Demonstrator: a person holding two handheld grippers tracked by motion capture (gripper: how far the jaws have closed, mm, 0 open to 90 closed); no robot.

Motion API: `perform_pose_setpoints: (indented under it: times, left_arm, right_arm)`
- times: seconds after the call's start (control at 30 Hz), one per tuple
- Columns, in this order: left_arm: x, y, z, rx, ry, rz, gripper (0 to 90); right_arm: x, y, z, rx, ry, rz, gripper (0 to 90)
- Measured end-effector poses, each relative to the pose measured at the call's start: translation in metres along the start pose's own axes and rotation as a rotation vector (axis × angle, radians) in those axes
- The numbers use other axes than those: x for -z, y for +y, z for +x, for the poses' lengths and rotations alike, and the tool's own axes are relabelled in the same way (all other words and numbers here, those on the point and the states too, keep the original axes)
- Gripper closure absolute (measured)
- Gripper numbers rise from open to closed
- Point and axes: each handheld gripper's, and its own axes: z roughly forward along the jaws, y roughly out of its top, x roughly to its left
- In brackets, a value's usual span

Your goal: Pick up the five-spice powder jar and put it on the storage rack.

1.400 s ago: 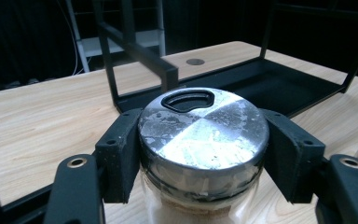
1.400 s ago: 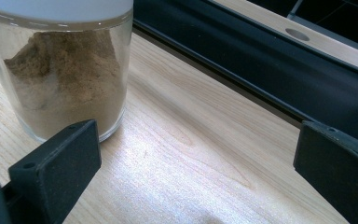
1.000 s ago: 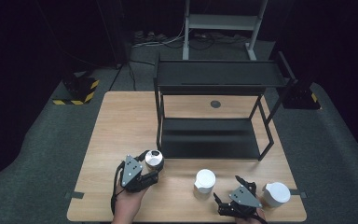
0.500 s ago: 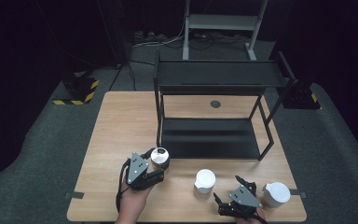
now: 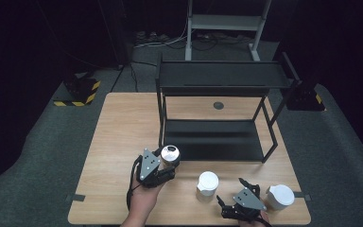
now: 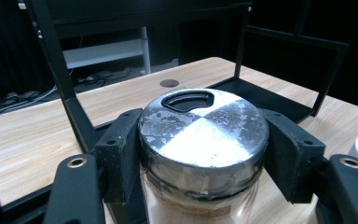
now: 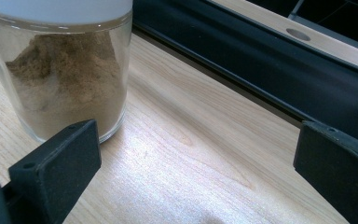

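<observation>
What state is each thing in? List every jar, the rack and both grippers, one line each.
Silver-lidded jar: upright, lid on, clamped between the left gripper's jaws.
White-lidded jar: upright on the table, lid on, free.
Right-hand white jar: upright, lid on, free.
Rack: both shelves bare.
Left gripper: shut on the silver-lidded jar.
Right gripper: open, holding nothing.

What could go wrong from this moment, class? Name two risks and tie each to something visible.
1. The left tongs pinch the silver-lidded spice jar high up, just below its lid; the glass body could slip or swing.
2. That jar sits close to the black shelf rack's front post; moving it forward might knock the frame.
3. The right tongs stand open beside the white-lidded jar; a careless sweep could tip it.
</observation>
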Motion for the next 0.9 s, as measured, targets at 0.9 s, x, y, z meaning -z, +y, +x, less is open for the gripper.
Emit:
perform_pose_setpoints:
  times: [0.9]
  left_arm:
    - [-0.046,0.020,-0.009,-0.006,0.006,0.021,34.8]
  right_arm:
    - [0.000,-0.001,-0.002,-0.013,0.004,-0.002,0.1]
